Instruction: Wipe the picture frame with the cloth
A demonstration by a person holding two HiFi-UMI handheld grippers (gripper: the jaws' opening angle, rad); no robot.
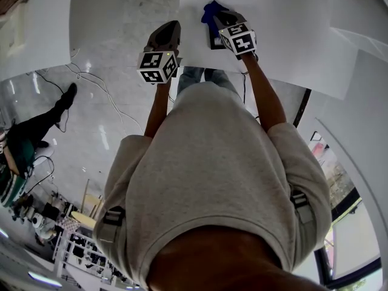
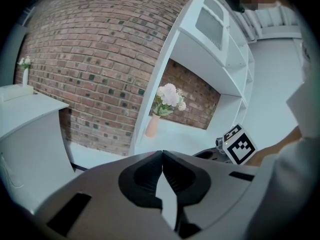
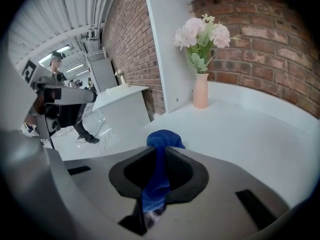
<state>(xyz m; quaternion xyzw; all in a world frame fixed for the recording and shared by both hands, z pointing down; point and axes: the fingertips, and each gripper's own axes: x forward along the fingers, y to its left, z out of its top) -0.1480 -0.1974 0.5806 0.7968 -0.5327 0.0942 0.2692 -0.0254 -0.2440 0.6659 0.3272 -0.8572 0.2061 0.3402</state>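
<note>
My right gripper is shut on a blue cloth, which bunches out past the fingertips and hangs down between the jaws. In the head view the cloth shows at the tip of the right gripper, held over the white shelf surface. My left gripper is shut with nothing between its jaws. It hovers just left of the right one, off the shelf's edge. No picture frame shows in any view.
A peach vase with pale flowers stands at the back of the shelf surface against a brick wall. The tall white shelf unit rises on the right. Cables lie on the floor, where a person sits at the left.
</note>
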